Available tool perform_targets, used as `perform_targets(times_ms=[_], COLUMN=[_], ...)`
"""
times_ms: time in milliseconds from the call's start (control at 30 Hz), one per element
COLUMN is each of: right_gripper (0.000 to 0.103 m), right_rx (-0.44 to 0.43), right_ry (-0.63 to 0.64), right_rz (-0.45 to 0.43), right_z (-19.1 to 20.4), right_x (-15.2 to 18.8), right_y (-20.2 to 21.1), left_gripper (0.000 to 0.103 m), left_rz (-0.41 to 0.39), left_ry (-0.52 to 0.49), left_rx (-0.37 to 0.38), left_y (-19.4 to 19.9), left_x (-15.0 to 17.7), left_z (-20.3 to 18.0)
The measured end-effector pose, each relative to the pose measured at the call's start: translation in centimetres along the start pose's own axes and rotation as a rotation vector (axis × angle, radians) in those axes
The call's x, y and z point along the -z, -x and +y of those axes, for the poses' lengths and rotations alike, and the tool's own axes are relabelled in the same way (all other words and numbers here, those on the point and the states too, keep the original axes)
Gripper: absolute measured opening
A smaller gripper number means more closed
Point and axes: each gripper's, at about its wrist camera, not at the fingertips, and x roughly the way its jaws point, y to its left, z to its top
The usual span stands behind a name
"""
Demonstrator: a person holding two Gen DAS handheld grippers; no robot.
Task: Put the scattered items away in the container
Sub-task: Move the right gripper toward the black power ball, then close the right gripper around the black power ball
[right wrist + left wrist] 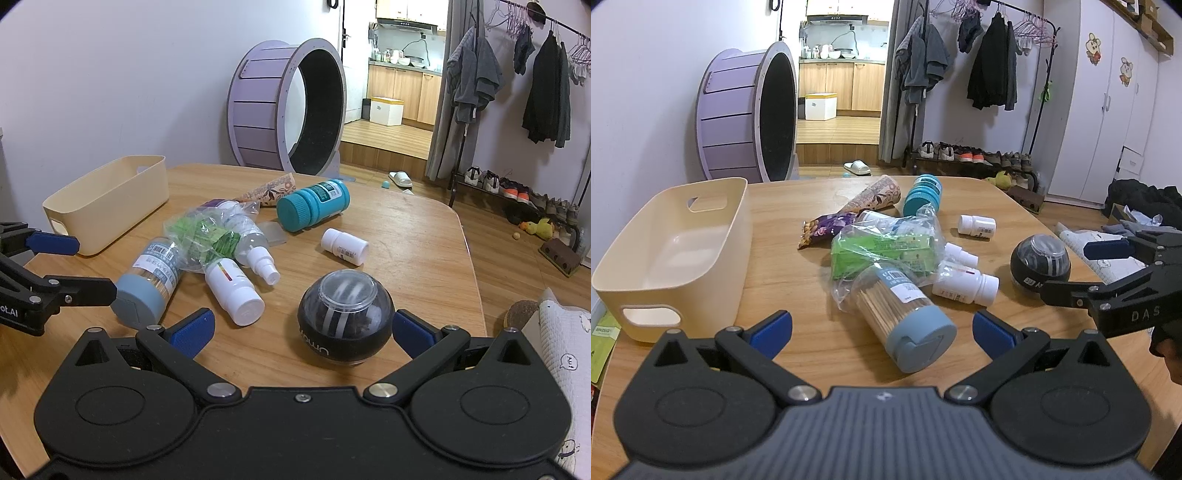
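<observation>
Presently the cream plastic container with cut-out handles [670, 258] sits empty at the left end of the round-cornered wooden table [783, 280], clear of the clutter. Just right of it lies the heap: a clear toothpick jar with a grey-blue lid [905, 325] on its side, nearest the left gripper [882, 330], leaning on a crumpled clear bag of green packets [882, 247]. Behind the bag rest a purple snack packet [827, 227], a patterned paper cone [875, 194] and a teal screw-cap bottle [921, 195], all lying down. Three white items lie right of the bag: a small spray bottle [258, 258], a capped pill bottle [236, 291] and, set apart, a short white bottle [345, 245]. A black sphere with a clear domed top [345, 317] stands upright between the fingers of the right gripper [301, 330]; no contact visible. Both grippers' jaws spread wide, released, holding nothing. A purple cat wheel [284, 110] stands on the floor beyond.
</observation>
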Motion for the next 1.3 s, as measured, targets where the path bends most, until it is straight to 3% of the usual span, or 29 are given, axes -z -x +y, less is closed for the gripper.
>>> perform_targets(times_ms=[500,900,1300], right_gripper=[0.103,0.103,0.103], right_rx=[0.027,0.050,0.072], right_ry=[-0.005,-0.085,-0.066], right_rz=[0.003,0.003,0.015], right_z=[-0.5,-3.5,-3.9], right_x=[0.2,1.3,1.4], right_y=[-0.3,-1.8,-3.7], left_gripper=[0.103,0.103,0.103], left_rz=[-0.001,-0.020,-0.018], left_ry=[0.000,-0.022,-0.026], left_rx=[0.004,0.095,0.110], left_y=[0.0,0.3,0.3], left_x=[0.0,0.2,0.2], left_z=[0.0,-1.2,-1.2])
